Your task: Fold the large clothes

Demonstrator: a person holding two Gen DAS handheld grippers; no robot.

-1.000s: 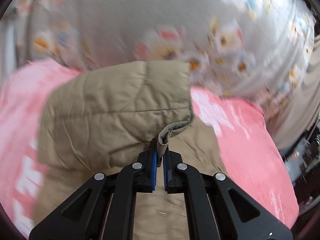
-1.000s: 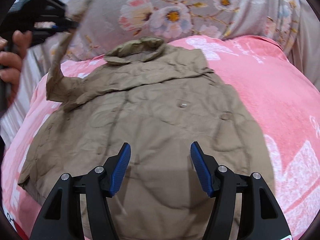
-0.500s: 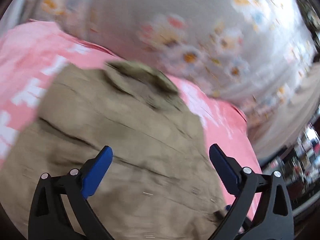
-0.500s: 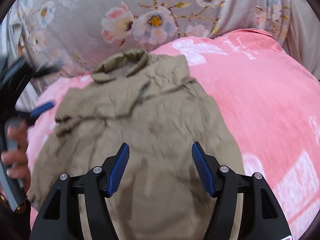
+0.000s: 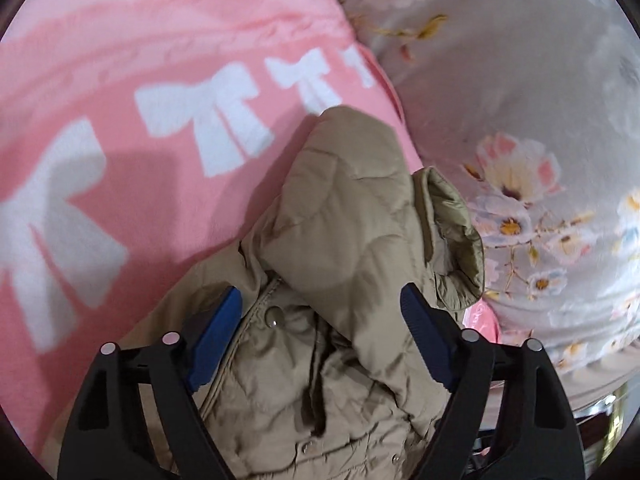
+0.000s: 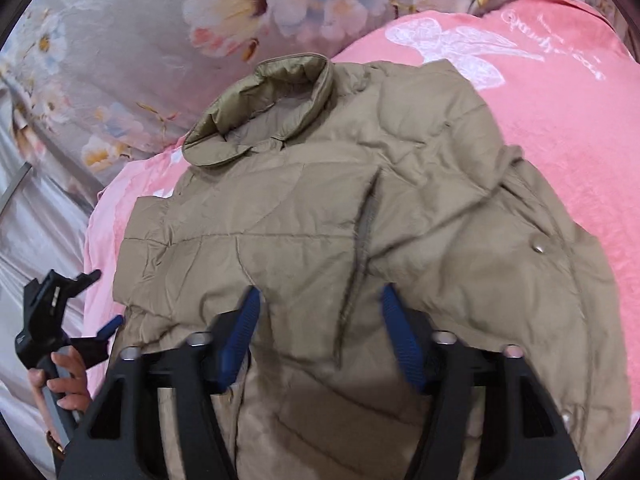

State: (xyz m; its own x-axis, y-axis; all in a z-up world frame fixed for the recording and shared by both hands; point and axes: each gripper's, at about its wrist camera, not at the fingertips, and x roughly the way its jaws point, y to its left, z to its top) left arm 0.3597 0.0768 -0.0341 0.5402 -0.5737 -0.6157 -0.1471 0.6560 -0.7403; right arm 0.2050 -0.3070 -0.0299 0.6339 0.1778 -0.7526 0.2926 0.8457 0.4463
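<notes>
With both the left gripper (image 5: 320, 336) and right gripper (image 6: 320, 336) closing on nothing above the jacket (image 6: 360, 220), its folded-in sleeve (image 6: 240, 240) may spring back open.

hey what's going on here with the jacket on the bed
A person is folding a tan quilted jacket laid out on a pink blanket, holding a two-finger gripper in each hand. One sleeve is already folded across the front. The left gripper hovers over that sleeve, holding nothing, its jaws closing. The right gripper is above the jacket's middle, its jaws closing with loose fabric between them but not yet pinched.
</notes>
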